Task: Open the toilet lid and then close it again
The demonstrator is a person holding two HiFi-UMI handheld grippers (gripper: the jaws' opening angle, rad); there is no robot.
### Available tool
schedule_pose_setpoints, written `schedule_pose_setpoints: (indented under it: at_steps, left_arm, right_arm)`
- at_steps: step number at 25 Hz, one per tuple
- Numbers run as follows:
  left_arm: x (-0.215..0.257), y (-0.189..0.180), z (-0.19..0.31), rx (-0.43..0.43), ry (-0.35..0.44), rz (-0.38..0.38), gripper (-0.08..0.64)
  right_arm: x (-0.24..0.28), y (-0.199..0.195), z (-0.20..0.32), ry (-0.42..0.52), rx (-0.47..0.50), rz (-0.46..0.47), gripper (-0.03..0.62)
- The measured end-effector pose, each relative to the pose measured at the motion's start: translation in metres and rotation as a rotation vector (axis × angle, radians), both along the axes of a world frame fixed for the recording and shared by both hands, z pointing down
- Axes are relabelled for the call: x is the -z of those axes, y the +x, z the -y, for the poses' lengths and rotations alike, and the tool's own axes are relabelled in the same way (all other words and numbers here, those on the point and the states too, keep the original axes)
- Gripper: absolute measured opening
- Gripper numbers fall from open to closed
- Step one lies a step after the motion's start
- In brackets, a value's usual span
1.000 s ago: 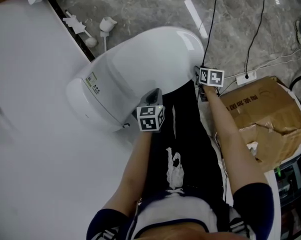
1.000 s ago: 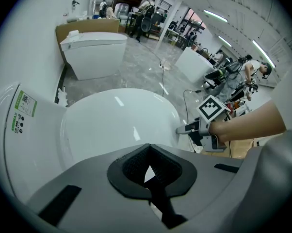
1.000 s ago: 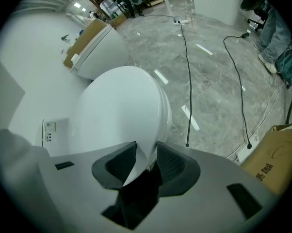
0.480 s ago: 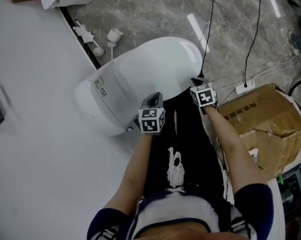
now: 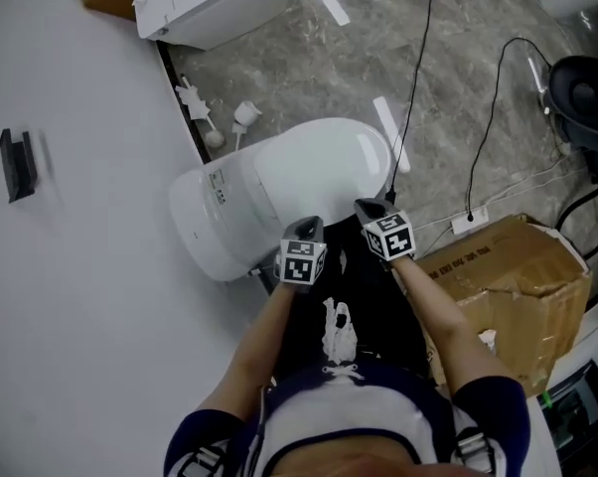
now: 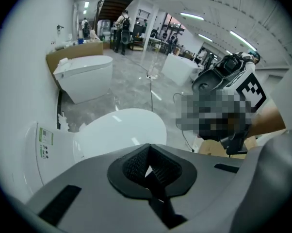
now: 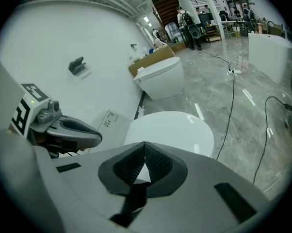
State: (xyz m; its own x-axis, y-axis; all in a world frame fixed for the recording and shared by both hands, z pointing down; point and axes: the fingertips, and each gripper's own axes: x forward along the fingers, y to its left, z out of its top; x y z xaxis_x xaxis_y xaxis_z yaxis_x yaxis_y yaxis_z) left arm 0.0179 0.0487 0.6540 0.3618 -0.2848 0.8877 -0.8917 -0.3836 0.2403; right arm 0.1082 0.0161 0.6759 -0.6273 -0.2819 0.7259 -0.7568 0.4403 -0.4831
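1. While looking steeply down, found the toilet lid (image 5: 324, 157) lying shut over the bowl, left of centre, with the tank end (image 5: 215, 222) backed against the white wall (image 5: 71, 296) at the left; bowl beneath wholly covered.
2. Saw the left gripper (image 5: 306, 227) at the lid's near edge, its tips tucked under the marker cube (image 5: 301, 262) in the head view and hard to make out there.
3. Read the pads (image 6: 136, 165) in the left gripper view as pressed together on nothing, with only a sliver of white lid showing past them.
4. Saw the right gripper (image 5: 368, 208) just right of the left one, by the lid's near-right curve, not touching it in the right gripper view.
5. Caught those jaws having just been closing, met pad to pad, nothing between.
6. Lost the toilet's near rim behind both grippers and the person's dark clothing (image 5: 364, 291).
7. Noted a cardboard box (image 5: 508, 266) near right, a black cable (image 5: 419, 78) across the marble floor (image 5: 458, 28), and a second toilet (image 5: 215, 3) far left, cut off by the top edge.
8. Could not identify the small white fittings (image 5: 215, 117) by the wall, nor the dark round object (image 5: 582, 92) cut by the right edge.
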Motion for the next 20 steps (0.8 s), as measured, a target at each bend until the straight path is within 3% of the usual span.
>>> schedule_pose_setpoints:
  at_steps: [8,11,17,20]
  left_arm:
    - [0.055,-0.003,0.008,0.024,0.090,-0.048,0.008]
    - [0.067,0.003,0.003,0.009,0.099,-0.080,0.008]
    - [0.085,0.016,-0.006,-0.038,0.147,-0.103,0.008]
    - [0.091,0.023,-0.008,-0.102,0.195,-0.101,0.008]
  right_arm:
    - [0.090,-0.007,-0.007,0.050,-0.058,0.191,0.009]
    - [0.109,-0.014,-0.013,0.068,-0.037,0.237,0.009]
    - [0.134,-0.021,-0.032,0.118,0.044,0.268,0.009]
    - [0.141,-0.017,-0.036,0.136,0.046,0.270,0.009]
